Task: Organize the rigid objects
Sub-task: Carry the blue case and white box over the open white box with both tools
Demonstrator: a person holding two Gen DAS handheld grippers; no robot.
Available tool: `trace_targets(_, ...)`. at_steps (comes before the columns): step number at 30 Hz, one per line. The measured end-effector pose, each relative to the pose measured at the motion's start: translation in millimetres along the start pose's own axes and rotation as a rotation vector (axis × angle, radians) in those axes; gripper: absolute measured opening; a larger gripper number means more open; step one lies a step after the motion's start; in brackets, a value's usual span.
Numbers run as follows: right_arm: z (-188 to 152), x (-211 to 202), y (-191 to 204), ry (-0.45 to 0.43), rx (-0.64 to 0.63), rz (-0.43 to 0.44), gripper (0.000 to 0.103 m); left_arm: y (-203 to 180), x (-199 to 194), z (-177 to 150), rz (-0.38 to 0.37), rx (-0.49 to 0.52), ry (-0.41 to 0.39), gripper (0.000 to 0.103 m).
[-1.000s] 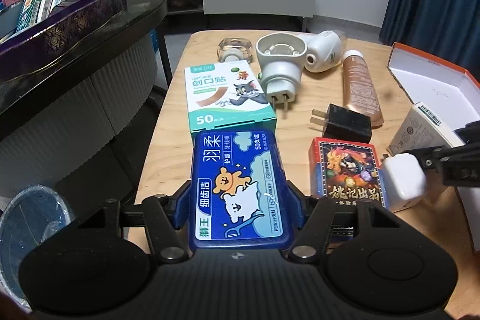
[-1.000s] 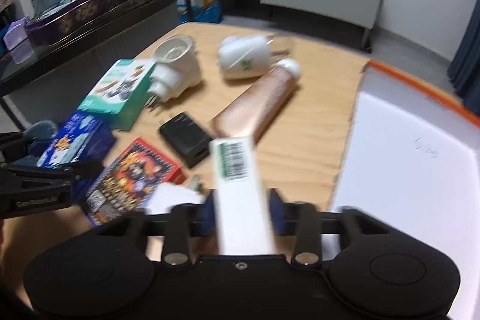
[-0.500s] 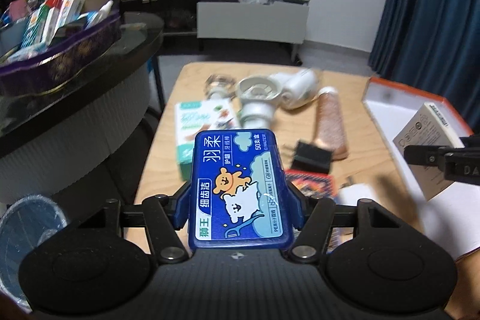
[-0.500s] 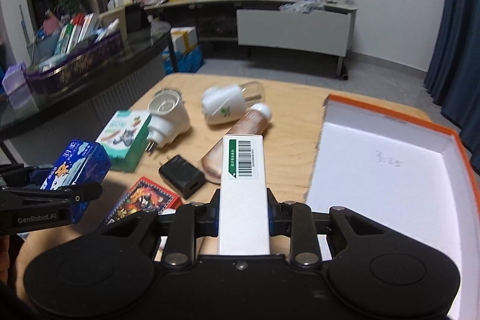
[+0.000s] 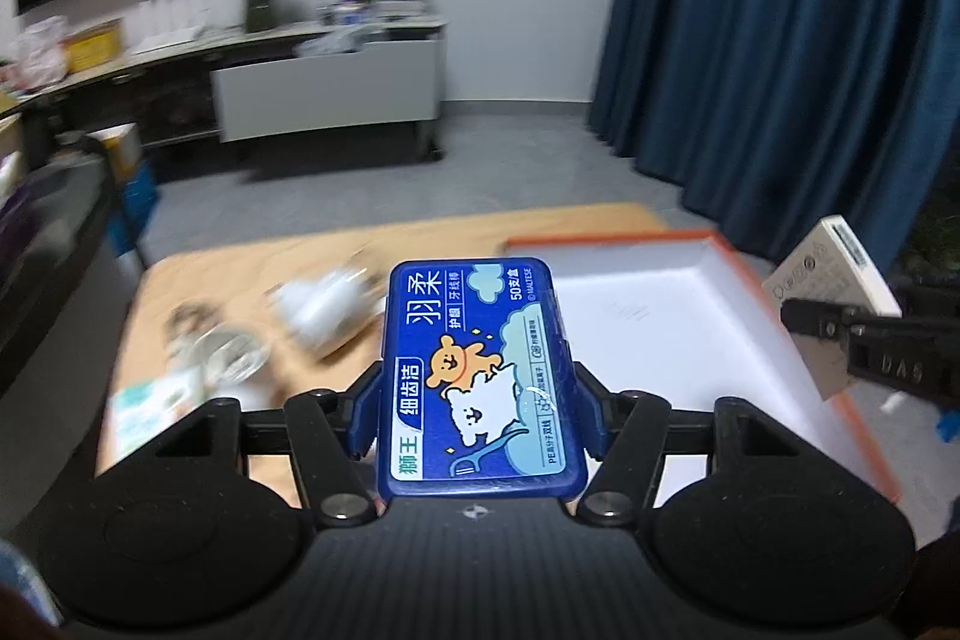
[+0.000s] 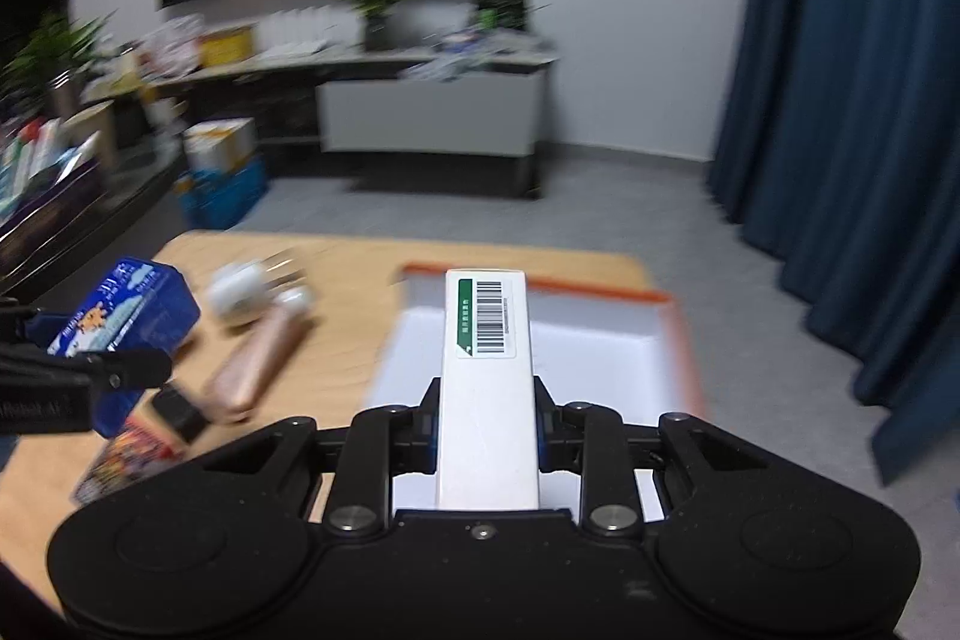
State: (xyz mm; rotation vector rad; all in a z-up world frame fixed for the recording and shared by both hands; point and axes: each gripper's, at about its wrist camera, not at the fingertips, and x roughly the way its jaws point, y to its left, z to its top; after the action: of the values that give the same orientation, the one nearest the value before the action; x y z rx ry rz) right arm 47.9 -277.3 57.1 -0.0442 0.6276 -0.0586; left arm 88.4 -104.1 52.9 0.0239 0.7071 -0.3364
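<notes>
My left gripper [image 5: 477, 412] is shut on a blue floss-pick box [image 5: 480, 376] with a cartoon bear, held in the air over the wooden table [image 5: 252, 274]. My right gripper [image 6: 486, 430] is shut on a narrow white box [image 6: 487, 388] with a barcode label. An open orange-edged box with a white inside [image 5: 678, 334] lies on the table's right part, below and ahead of both held boxes. In the left wrist view the right gripper [image 5: 870, 352] holds the white box [image 5: 831, 298] above that box's right rim. The right wrist view shows the blue box [image 6: 129, 316] at far left.
On the table's left side lie a white plug-in device [image 6: 240, 286], a rose-gold bottle [image 6: 258, 364], a black charger [image 6: 180, 409], a red card box [image 6: 129, 457] and a teal plaster box [image 5: 153, 403], all blurred. Blue curtains [image 5: 780, 40] hang at right; a low cabinet [image 6: 429, 112] stands behind.
Both grippers have risen and swung right, each still gripping its box. The view has gone from the cluttered left of the table to the open orange-edged box.
</notes>
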Motion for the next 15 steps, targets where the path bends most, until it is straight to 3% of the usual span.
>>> trace_targets(5,4,4,-34,-0.003,0.031,-0.043,0.032,-25,22,17,-0.062,-0.024,-0.013,0.062)
trace_targets(15,-6,39,-47,0.066,0.078,0.001,0.032,-44,43,4,-0.014,-0.025,0.035,0.063)
